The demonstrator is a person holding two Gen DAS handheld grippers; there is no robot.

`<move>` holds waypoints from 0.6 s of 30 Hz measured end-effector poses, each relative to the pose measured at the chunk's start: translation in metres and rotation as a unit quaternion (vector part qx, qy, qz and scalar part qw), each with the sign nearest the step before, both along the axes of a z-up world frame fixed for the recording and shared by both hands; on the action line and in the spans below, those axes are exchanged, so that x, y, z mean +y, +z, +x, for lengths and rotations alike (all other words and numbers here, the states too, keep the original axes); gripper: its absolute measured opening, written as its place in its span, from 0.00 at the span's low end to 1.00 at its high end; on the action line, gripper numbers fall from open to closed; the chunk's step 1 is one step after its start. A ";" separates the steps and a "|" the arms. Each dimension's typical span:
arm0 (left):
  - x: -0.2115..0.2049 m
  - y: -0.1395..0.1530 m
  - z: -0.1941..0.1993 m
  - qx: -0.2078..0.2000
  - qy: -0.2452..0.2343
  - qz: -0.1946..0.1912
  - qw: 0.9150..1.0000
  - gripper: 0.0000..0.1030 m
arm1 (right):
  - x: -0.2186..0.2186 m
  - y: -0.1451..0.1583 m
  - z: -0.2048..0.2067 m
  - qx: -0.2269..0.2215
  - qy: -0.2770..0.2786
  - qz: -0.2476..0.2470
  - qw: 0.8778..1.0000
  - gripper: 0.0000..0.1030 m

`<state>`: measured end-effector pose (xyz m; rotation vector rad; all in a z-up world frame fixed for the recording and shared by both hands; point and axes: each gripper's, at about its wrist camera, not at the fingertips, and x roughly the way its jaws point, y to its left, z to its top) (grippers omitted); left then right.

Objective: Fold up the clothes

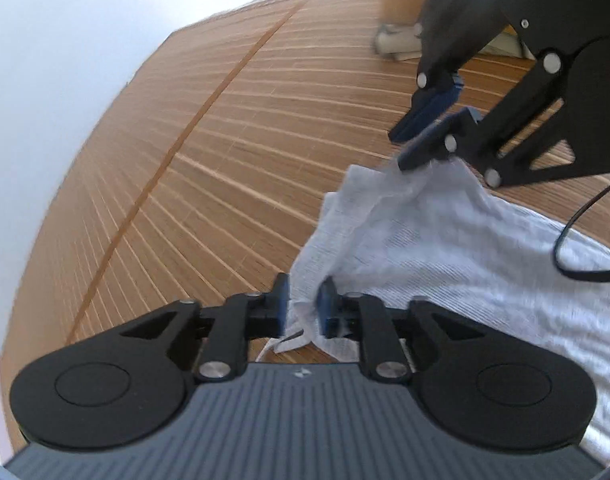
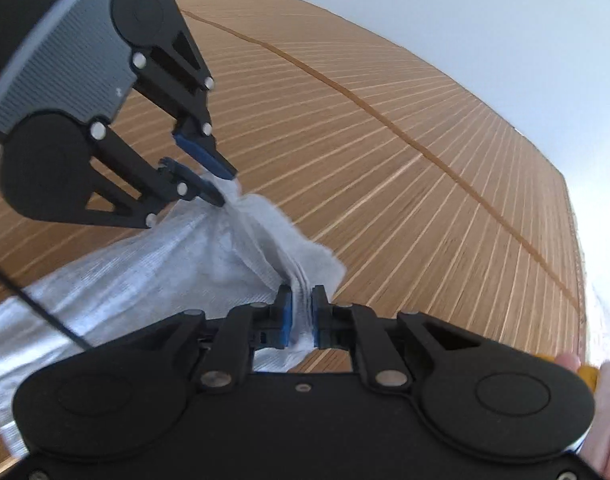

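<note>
Left wrist view: the left claw point(image 1: 304, 308), black with blue pads, stood with its jaws partly apart; a bunched corner of the white, loosely woven cloth point(image 1: 445, 240) lay between the pads, touching the right-hand one, but whether it was gripped cannot be told. The cloth trailed to the right across the wooden slatted floor point(image 1: 225, 128). At upper right, the right claw point(image 1: 411, 142) met another bunched edge of the same cloth, and a thin black cable point(image 1: 573, 236) looped over the fabric. A blurred pale object lay on the floor at the top.

Right wrist view: at upper left, the left claw point(image 2: 221, 188) hung with its jaws parted about the cloth's raised corner. The cloth point(image 2: 145, 272) draped from there down to the right claw point(image 2: 301, 314), whose pads were clamped on a pleated fold. A hand point(image 2: 601, 396) showed at the lower right edge.
</note>
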<state>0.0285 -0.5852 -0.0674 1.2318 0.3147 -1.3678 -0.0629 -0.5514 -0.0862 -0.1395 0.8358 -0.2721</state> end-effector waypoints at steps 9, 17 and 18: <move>0.031 0.010 0.027 0.001 0.056 -0.014 0.998 0.52 | -0.023 0.000 -0.022 0.000 -0.058 0.066 0.996 0.27; 0.069 0.000 -0.011 0.142 0.018 0.036 0.989 0.53 | 0.030 -0.025 -0.030 0.027 -0.001 0.197 0.980 0.32; 0.077 -0.006 -0.018 0.158 0.015 0.048 0.986 0.53 | 0.037 -0.030 -0.030 0.036 0.005 0.194 0.980 0.32</move>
